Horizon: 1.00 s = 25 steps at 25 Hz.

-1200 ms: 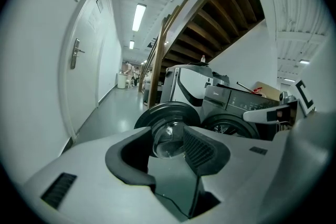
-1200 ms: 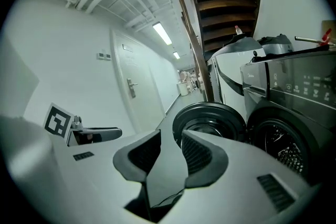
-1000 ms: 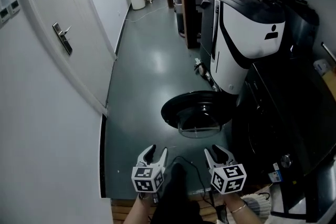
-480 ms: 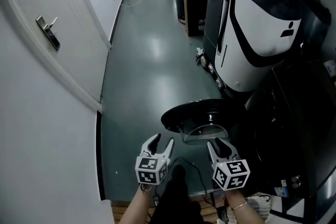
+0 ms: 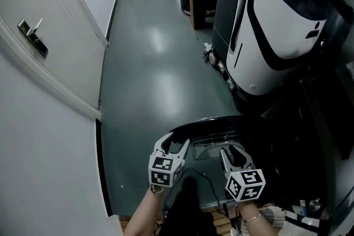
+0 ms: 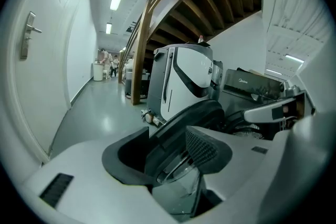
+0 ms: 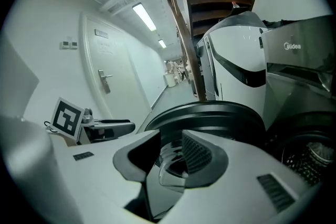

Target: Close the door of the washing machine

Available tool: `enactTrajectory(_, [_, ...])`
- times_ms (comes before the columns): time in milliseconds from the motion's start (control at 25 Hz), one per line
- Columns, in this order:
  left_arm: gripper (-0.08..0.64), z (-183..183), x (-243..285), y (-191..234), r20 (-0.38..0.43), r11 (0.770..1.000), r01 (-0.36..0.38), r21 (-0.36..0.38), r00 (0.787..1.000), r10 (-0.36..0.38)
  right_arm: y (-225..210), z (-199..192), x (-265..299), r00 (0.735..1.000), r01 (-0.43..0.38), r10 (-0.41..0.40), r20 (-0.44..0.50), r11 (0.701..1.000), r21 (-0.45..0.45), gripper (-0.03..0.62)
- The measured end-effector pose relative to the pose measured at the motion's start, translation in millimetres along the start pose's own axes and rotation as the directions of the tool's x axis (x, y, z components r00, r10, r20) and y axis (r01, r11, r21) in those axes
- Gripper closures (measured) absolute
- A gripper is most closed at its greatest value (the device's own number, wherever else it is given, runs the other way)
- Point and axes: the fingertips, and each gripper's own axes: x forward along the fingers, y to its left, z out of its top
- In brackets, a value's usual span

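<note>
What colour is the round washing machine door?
The door is black with a clear middle; the head view shows it best.

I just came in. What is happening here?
A person holds a tool in each hand and reaches toward the open round door of the washing machine. The left tool and the right tool are at the door's near rim, both open, gripping nothing. The left tool's jaws have just been opening, with the rim in view between them.
</note>
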Motion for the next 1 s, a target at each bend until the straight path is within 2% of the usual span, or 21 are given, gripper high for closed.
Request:
enactTrajectory(280, [0.330, 14, 45, 12, -0.072, 0.989, 0.117, 0.094, 0.991, -0.111, -10, 6, 32, 0.999, 0.032, -0.032, -0.025, 0.999, 0.020, 0.472])
enactTrajectory(480, [0.319, 16, 63, 5, -0.147, 0.961, 0.235, 0.148, 0.966, -0.214, -14, 5, 47, 0.999, 0.039, -0.038, -0.039, 0.999, 0.036, 0.472])
enactTrajectory(600, [0.318, 11, 72, -2, -0.187, 0.944, 0.283, 0.172, 0.950, -0.250, -17, 4, 50, 0.998, 0.042, -0.039, -0.047, 0.998, 0.044, 0.472])
enactTrajectory(720, [0.318, 5, 77, -5, -0.219, 0.934, 0.304, 0.188, 0.940, -0.262, -20, 3, 50, 0.998, 0.045, -0.043, -0.052, 0.998, 0.049, 0.472])
enactTrajectory(1000, [0.319, 4, 75, -10, -0.228, 0.937, 0.304, 0.172, 0.938, -0.263, -25, -1, 42, 0.997, 0.052, -0.049, -0.052, 0.997, 0.049, 0.472])
